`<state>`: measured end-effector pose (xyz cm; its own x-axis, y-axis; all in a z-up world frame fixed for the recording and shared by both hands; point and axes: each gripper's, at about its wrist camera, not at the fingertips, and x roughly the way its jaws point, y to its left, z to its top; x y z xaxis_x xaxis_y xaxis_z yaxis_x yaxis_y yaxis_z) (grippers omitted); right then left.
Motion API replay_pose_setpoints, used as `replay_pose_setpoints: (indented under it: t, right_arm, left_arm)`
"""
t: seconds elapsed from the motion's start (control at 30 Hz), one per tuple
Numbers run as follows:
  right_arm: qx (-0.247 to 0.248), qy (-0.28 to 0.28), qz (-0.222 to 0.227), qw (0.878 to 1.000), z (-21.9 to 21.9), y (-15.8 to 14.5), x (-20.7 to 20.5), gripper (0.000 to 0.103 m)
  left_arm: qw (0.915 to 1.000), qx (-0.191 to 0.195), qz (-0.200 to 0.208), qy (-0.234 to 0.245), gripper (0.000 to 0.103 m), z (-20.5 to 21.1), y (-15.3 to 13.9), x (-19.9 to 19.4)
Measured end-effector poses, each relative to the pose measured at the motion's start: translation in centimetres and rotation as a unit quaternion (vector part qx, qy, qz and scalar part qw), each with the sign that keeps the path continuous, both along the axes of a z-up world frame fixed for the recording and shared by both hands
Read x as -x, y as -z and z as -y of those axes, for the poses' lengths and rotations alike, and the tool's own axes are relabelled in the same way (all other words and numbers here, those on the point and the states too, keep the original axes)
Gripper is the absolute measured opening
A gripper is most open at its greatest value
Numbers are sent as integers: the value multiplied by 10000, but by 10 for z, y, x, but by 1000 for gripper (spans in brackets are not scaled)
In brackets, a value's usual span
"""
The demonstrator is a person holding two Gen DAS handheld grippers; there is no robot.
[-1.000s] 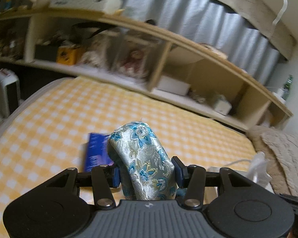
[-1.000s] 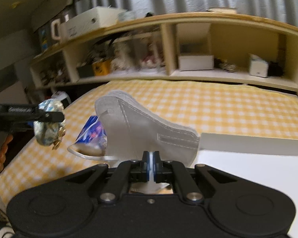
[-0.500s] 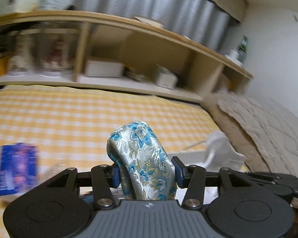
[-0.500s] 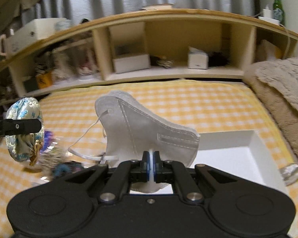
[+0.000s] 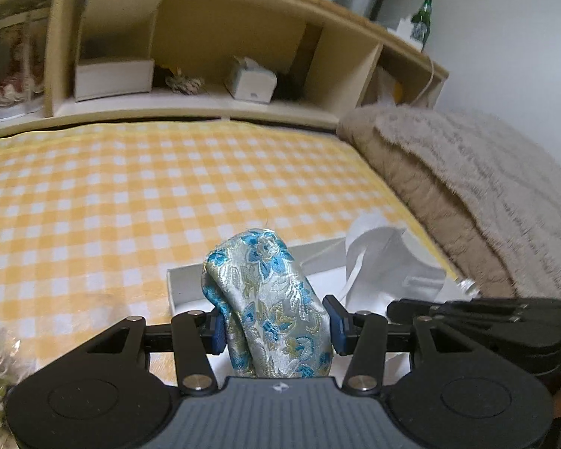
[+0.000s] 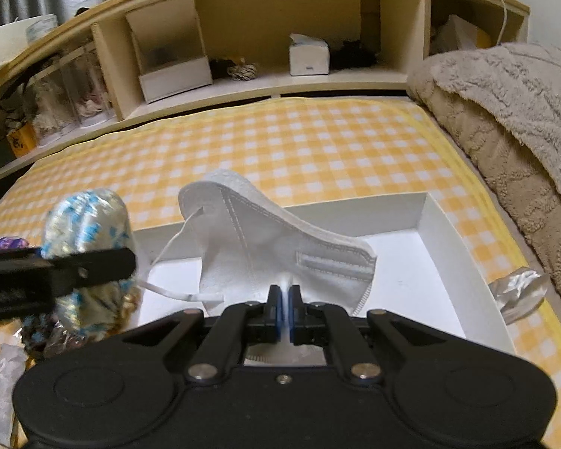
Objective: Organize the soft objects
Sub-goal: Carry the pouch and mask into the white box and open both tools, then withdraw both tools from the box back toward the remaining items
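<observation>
Holding a brocade pouch (image 5: 269,299) between its blue pads (image 5: 334,323), the left gripper (image 5: 275,327) has its jaws pinching the pouch from both sides, so that the silvery cloth with blue flowers stands up between the fingers and bulges above them. The right gripper (image 6: 285,308) has its jaws pressed together on the lower edge of a white face mask (image 6: 276,243), which rises from the pads and leans to the left, one ear loop (image 6: 168,262) hanging loose at its left side. Below and beyond both grippers lies a shallow white box (image 6: 435,232), open at the top, resting on a bed covered by a yellow-and-white checked cloth (image 6: 299,142). In the right wrist view the mask hangs above the inside of the box, while the pouch (image 6: 88,232) and the left gripper's finger (image 6: 78,271) appear at the left, over or just beside the box's left edge; which of the two cannot be told. In the left wrist view the pouch stands in front of the near left corner of the box (image 5: 183,280), with the mask (image 5: 377,258) to its right. A crumpled piece of silvery wrapping (image 6: 520,290) lies on the checked cloth just beside the right wall of the box. A beige fleecy blanket (image 6: 505,112) is heaped along the right side of the bed. Behind the bed stands a wooden shelf (image 6: 265,26) whose compartments hold a tissue box (image 6: 308,58) and a white carton (image 6: 174,78).
</observation>
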<state>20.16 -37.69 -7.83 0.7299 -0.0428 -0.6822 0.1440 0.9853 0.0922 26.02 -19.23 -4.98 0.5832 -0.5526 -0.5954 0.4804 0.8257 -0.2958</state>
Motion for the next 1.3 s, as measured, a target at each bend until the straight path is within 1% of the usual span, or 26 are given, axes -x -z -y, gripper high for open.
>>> replay_pose_setpoints:
  t: [0.13,0.23,0.27,0.3,0.33,0.37,0.4,0.43,0.47,0.5,0.53,0.57,0.6,0.7,0.83,0.93,1.0,1.07,1.17,1.3]
  right_arm:
    - [-129,-3,-20,9999,8,6,-12,4]
    - [-259,-37,9,9997,10,10,-22,4]
    - [-298,-48,-2,9995,10,12,-24,5]
    - [-317,-74,-23,9995,10,14,-27,7]
    - [-308,-92,-72,9995,9,16,-30,11]
    - [-264,-91,-119,9995,7,18,-31,25]
    - [-166,-84,-179,9997,6,20,-33,46]
    - [-23,-52,-234,9997,5,21,-33,53]
    - [114,-17,-247,9996,4,21,-32,58]
    - [189,13,-260,9995,5,20,-30,60]
    - [198,51,-281,9994,7,20,-28,62]
    - [180,96,-296,9994,10,20,-26,66]
    - [171,132,-299,9993,13,19,-23,69]
    - [182,210,-317,9991,20,18,-15,74]
    - [56,299,-281,9991,29,17,-4,77]
    - [19,345,-250,9991,33,16,2,81]
    - [6,333,-198,9993,32,14,6,86]
    - [-4,291,-120,9995,30,11,9,89]
    - [36,244,-8,9997,26,5,14,97]
    - [82,277,166,9994,26,-7,24,101]
  left_arm:
    - [9996,-248,-34,138,51,17,15,-18]
    - [9988,-420,-18,246,51,20,22,-21]
    - [9983,-497,-9,294,53,22,25,-22]
    - [9980,-549,-4,322,53,23,28,-23]
    - [9976,-599,-10,345,56,25,31,-24]
    - [9972,-662,-16,350,61,26,33,-25]
    - [9968,-728,-10,345,62,26,36,-26]
    - [9963,-796,2,332,63,27,39,-27]
    - [9958,-863,4,309,66,26,40,-27]
    - [9953,-931,10,281,68,26,42,-28]
    - [9951,-949,8,281,73,24,43,-27]
    - [9951,-953,-7,276,76,23,44,-26]
    - [9951,-952,-25,263,77,21,44,-26]
    - [9955,-918,-27,234,82,16,43,-23]
    - [9957,-909,6,174,89,15,36,-14]
    - [9958,-902,23,167,91,12,31,-9]
    - [9959,-895,21,153,94,10,27,-5]
    - [9960,-891,22,119,98,11,23,-3]
    - [9963,-853,33,101,101,6,18,3]
    - [9963,-858,46,25,103,-1,10,10]
